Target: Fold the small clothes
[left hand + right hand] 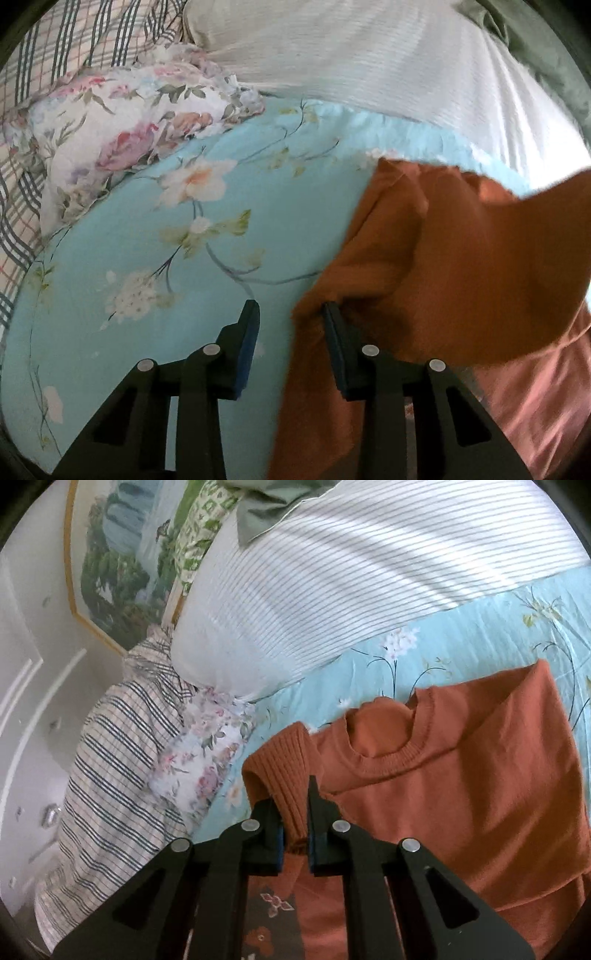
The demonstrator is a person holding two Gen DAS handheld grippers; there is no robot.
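Sweater point(461, 775): we see a rust-orange knit garment with a ribbed round neckline, lying partly spread on the bed, its body creased and its lower portion doubled under at the near edge.
Sleeve cuff point(284, 764): ribbed, raised off the bed and bent over toward the neckline.
Right claw point(295, 812): we find it closed on the ribbed cuff, with the fabric pinched between the two blue-padded fingers.
Left claw point(290, 321): we find its fingers spread apart; the right-hand finger touches or sits under the sweater's edge, and the left-hand finger stands over bare sheet. Nothing is clamped.
Sweater in the left wrist view point(461, 277): a lifted fold fills the right side, blurred.
Bed sheet point(147, 240): light blue with a white flower print, under the sweater.
Striped pillow point(332, 583): white with thin dark stripes, beyond the neckline.
Floral fabric point(129, 122): bunched beside the pillow.
Plaid cloth point(118, 746): at the bed's edge, next to the floral fabric.
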